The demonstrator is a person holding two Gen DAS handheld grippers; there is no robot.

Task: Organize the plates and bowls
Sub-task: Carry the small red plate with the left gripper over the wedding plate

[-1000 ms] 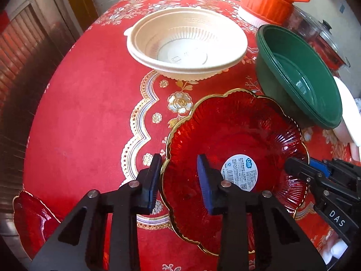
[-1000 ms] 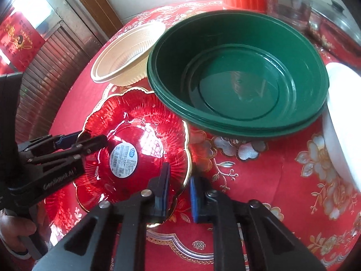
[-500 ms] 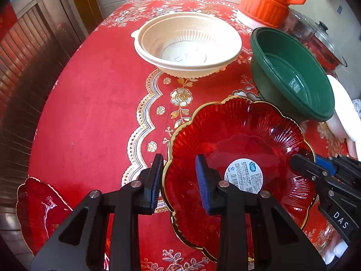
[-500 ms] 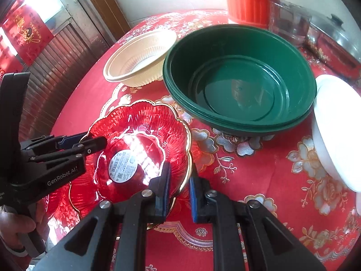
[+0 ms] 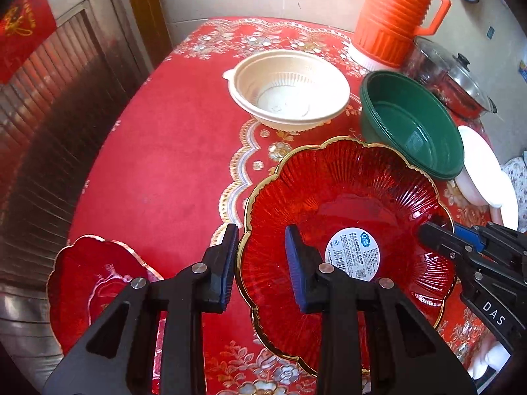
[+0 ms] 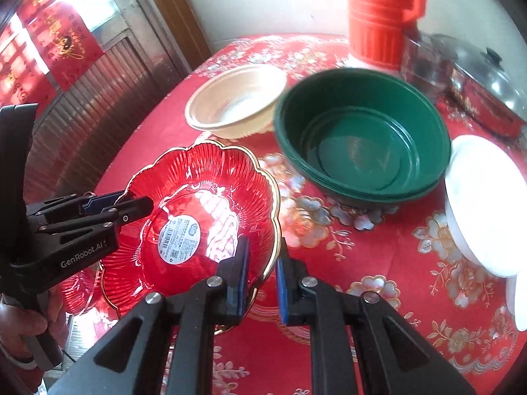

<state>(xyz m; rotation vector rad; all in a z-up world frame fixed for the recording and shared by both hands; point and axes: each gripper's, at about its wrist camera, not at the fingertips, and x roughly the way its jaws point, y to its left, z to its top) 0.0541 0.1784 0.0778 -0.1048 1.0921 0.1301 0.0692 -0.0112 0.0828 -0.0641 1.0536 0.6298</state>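
A red glass scalloped plate [image 5: 346, 204] with a gold rim and a white sticker is held above the red tablecloth. My left gripper [image 5: 262, 263] is shut on its left rim, and my right gripper [image 6: 262, 271] is shut on its right rim; the plate also shows in the right wrist view [image 6: 197, 204]. A second, smaller red plate [image 5: 95, 283] lies at the table's near left edge. A cream bowl [image 5: 286, 89], stacked green bowls [image 5: 411, 125] and a white plate [image 5: 484, 171] stand beyond.
An orange thermos jug [image 5: 395, 16] and a lidded red pot [image 5: 454, 82] stand at the back right. The round table [image 5: 158, 151] drops off at the left, near a wooden door. The left gripper shows in the right wrist view [image 6: 85, 214].
Both grippers have lifted the red plate and drawn it back toward me. The bowls look farther away, and the second red plate has come into fuller view at the left.
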